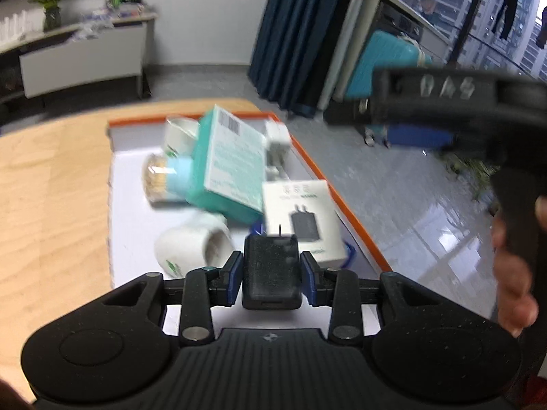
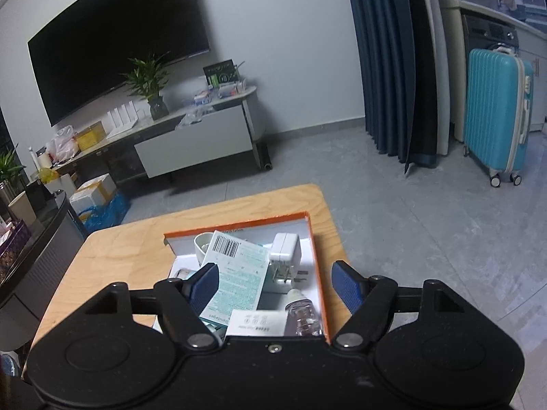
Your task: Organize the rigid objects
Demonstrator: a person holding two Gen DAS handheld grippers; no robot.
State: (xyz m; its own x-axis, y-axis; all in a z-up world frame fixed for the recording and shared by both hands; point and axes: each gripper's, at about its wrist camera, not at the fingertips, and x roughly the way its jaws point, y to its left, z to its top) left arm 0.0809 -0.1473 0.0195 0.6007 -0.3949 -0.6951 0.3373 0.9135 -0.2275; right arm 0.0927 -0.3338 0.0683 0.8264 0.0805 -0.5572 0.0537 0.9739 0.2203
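Observation:
My left gripper (image 1: 272,273) hangs low over the near end of the orange-rimmed white tray (image 1: 345,205). A black charger (image 1: 271,276) stands between its blue pads (image 1: 236,278), which sit just off its sides, so the gripper is open. In the tray lie a teal bandage box (image 1: 232,167), a white charger box (image 1: 304,218), two white cups (image 1: 191,246), a toothpick jar (image 1: 159,181) and a white plug (image 1: 277,133). My right gripper (image 2: 275,287) is open wide above the tray (image 2: 316,266), over the teal box (image 2: 239,273) and a small clear bottle (image 2: 302,314), holding nothing.
The tray sits on a light wooden table (image 1: 51,205) whose right edge drops to a grey tiled floor (image 2: 410,222). The right gripper's black body (image 1: 444,102) and a hand (image 1: 512,273) fill the right side of the left wrist view. A TV stand (image 2: 191,143) and a teal suitcase (image 2: 495,112) stand beyond.

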